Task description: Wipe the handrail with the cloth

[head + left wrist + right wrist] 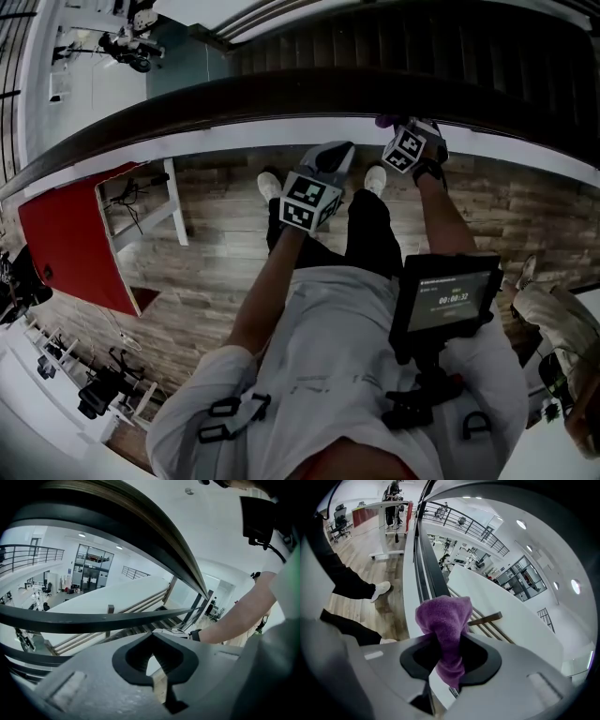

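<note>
Floor [216, 267]: wood planks, running under the person's feet and beneath a red-panelled desk [70, 234] on the left.
Handrail [281, 94]: a dark, broad rail curving across the whole head view, with a white band just under it. In the left gripper view [154, 536] it arcs overhead; in the right gripper view [433, 569] it runs away from the camera.
Staircase [403, 47]: dark steps on the far side of the rail.
Person: white shirt and dark trousers, with both arms reaching toward the rail and white shoes [270, 185] near its foot.
Screen [453, 298]: a small dark display mounted at the chest, showing a timer readout.
Right gripper [405, 131]: up at the rail's near edge. Its jaws [447, 656] are clamped on the purple cloth.
Left gripper [333, 152]: lower than the right one and just beside it, in front of the white band. Its jaws [152, 658] are pressed together with nothing between them, and they point up at the rail.
Cloth [443, 618]: purple terry, bunched, with its top standing out past the right jaws and a tail hanging below them. A purple edge [386, 121] shows at the rail. I cannot tell whether it presses on the rail.
</note>
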Tool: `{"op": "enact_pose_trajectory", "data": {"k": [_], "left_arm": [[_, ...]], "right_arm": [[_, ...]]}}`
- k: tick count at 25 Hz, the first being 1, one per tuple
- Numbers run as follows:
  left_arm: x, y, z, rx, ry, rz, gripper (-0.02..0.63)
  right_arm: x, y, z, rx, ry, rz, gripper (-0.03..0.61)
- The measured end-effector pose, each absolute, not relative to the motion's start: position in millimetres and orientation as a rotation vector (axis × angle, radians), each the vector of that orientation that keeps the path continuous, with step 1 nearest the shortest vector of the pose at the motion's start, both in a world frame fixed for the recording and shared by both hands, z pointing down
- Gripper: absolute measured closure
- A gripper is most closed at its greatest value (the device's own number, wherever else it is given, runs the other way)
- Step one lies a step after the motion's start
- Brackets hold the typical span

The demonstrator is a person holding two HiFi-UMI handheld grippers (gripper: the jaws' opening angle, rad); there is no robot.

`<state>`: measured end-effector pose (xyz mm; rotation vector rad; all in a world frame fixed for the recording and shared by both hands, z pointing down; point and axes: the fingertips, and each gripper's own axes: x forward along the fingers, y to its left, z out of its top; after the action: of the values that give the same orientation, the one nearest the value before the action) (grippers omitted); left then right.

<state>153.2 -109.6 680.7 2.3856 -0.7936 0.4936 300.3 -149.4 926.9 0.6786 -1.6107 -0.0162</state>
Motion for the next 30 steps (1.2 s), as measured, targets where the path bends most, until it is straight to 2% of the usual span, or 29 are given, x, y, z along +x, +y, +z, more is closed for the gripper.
{"op": "enact_pose_trajectory", "data": {"k": [6, 11, 16, 23, 26, 30], "left_arm": [[248.5, -111.3, 687.2, 2.406, -0.776, 0.462, 0.614], [308.3, -104.0, 692.8, 2.417, -0.686, 0.45, 0.614], [365.3, -95.8, 692.0, 2.452, -0.599, 0.475, 0.614], [374.4, -74.0, 677.3, 2.448, -0.538, 0.483, 0.614], [392.6, -67.8, 679.2, 2.464, -0.496, 0.528, 0.614], [407.7, -65.8, 686.1, 2.457, -0.477, 0.573, 0.614]], "right_arm": [[389.3, -143.1, 920.2, 0.671, -1.6, -0.09, 0.472], [462.8, -129.8, 927.0, 0.707, -1.541, -0.024, 0.472], [518.4, -127.8, 919.1, 0.682, -1.564, -0.101, 0.468], [580.3, -105.3, 904.7, 0.882, -1.444, 0.04, 0.471], [636.8, -98.9, 909.6, 0.888, -1.408, 0.15, 0.47], [699.4, -100.7, 921.8, 0.789, -1.34, 0.096, 0.444]]}}
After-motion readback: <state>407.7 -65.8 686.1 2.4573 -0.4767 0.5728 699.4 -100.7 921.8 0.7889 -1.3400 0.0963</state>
